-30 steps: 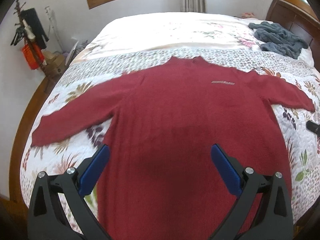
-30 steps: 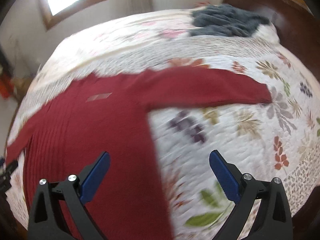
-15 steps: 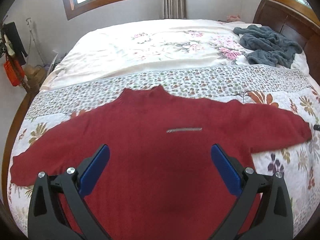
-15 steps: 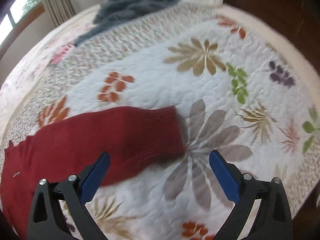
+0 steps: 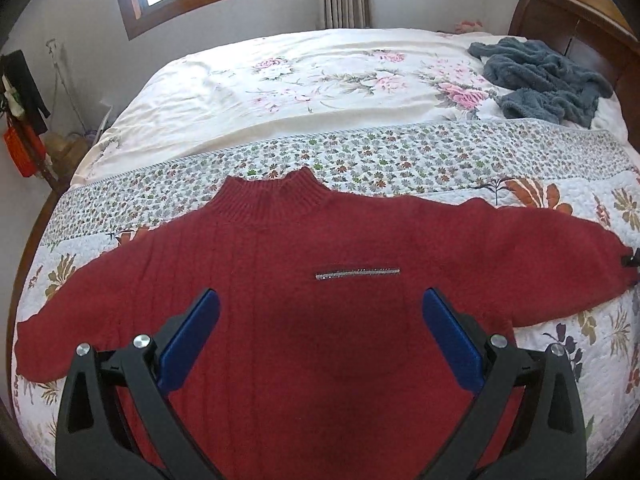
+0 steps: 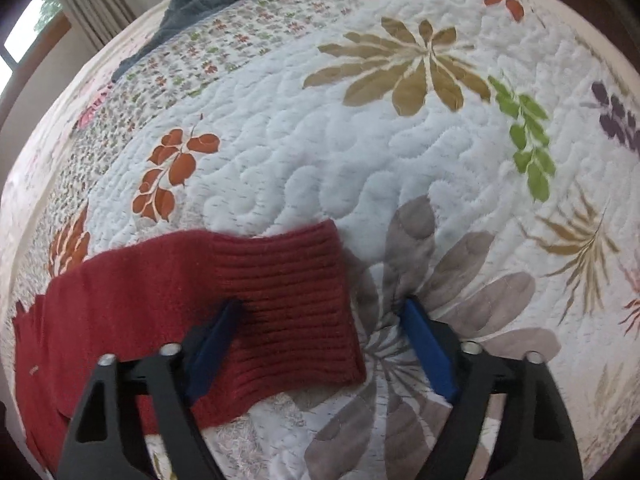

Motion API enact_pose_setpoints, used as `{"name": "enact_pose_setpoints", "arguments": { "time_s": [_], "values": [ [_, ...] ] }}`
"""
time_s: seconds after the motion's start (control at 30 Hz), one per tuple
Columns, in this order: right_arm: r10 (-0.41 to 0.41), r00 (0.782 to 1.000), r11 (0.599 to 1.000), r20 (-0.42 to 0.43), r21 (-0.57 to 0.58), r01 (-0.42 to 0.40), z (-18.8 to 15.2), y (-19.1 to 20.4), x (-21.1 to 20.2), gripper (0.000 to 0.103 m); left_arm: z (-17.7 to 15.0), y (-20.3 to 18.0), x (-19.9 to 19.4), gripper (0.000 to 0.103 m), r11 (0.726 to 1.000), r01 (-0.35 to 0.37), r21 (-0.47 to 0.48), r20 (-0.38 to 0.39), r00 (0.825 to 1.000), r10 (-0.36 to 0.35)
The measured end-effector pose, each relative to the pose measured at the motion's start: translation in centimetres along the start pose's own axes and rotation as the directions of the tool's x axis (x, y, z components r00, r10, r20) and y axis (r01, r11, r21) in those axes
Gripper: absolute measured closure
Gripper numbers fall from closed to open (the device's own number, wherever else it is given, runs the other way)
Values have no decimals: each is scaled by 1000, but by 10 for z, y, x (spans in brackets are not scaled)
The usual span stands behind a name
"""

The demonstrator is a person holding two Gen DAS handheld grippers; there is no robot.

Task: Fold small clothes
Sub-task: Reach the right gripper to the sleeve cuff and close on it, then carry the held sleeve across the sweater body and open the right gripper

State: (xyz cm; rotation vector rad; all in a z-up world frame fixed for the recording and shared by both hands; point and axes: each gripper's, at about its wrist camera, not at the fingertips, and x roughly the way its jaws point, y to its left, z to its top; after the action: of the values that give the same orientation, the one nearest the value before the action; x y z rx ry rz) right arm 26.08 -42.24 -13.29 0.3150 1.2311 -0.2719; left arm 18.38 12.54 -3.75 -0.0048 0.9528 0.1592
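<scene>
With both tongs spread wide, the right tongs (image 6: 320, 316) straddling the red sweater (image 5: 320, 320)'s cuff (image 6: 288, 296) may pinch the quilt (image 6: 320, 152) too.

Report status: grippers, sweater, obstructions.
Left gripper open above the red knit sweater. Right gripper open, straddling its ribbed cuff. Sweater flat, unfolded. Nothing blocking.

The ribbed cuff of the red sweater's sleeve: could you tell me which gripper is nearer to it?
Right. The right gripper is open right at the cuff; the left gripper is open over the chest.
</scene>
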Motion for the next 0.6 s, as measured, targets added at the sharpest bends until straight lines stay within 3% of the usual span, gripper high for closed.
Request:
{"name": "enact_pose_setpoints", "arguments": {
  "time_s": [0.07,0.1,0.13,0.17,0.33,0.47,0.6],
  "values": [
    [-23,1000,999,18,-37,23,0,2,-5,51,0,1,0,3,1000,1,-5,-2,1000,-1],
    [-11,1000,999,28,-48,12,1,1,-8,69,0,1,0,3,1000,3,-10,-3,1000,-3],
    [-16,999,998,39,-56,18,1,1,-14,93,0,2,0,3,1000,5,-15,-4,1000,-5],
    [9,999,998,37,-59,-7,1,-1,-17,97,-1,2,-1,3,1000,8,-18,-6,1000,-8],
    [60,994,994,92,-98,-51,-4,-2,-45,98,-5,9,-3,3,1000,10,-18,-9,1000,-10],
    [105,986,995,132,-14,-104,-3,-25,-59,98,-11,20,-2,3,1000,2,-31,-17,1000,-3],
    [54,997,998,60,6,-55,-5,-26,-41,98,-16,32,2,3,999,-16,-43,-35,999,15]
  ]
}}
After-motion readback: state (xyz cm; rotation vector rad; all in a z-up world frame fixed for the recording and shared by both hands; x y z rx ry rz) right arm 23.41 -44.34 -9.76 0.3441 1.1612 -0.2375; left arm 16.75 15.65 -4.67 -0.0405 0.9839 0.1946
